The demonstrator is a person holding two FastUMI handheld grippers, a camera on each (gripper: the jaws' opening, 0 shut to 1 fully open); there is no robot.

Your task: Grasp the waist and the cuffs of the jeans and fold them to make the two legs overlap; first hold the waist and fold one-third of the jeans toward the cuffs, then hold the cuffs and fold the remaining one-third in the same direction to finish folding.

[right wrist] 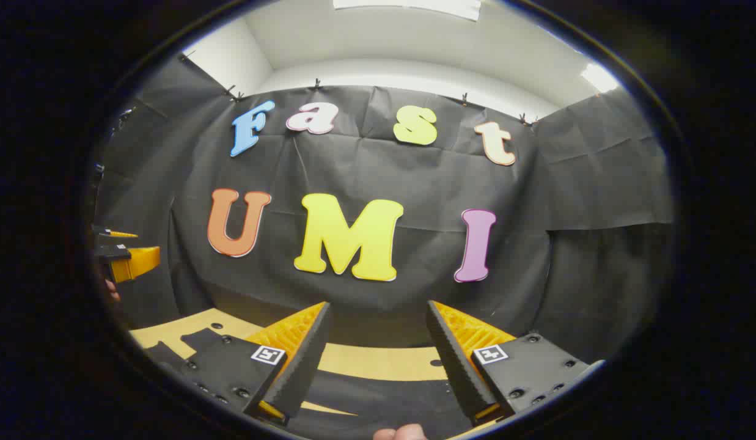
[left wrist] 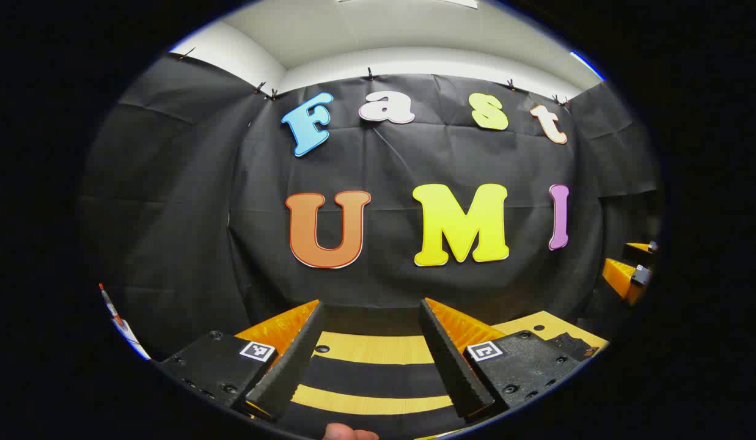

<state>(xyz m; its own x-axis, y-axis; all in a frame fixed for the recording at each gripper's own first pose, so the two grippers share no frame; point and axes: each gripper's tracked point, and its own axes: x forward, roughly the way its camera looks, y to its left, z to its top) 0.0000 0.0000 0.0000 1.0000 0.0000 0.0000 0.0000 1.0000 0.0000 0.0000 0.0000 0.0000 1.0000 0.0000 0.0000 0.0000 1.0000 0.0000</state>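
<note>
now both grippers are hanging above a table (left wrist: pixel 378 348) with black and yellow stripes. the left gripper (left wrist: pixel 370 327) is holding its jaws wide apart, gripping nothing. the right gripper (right wrist: pixel 378 327) is doing the same. farther off, black cloth (left wrist: pixel 188 201) is covering the booth's wall. i cannot tell where the jeans are.

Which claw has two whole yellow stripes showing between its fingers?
The left claw: two yellow stripes cross between its fingers; the right claw shows one full stripe and a sliver.
</note>
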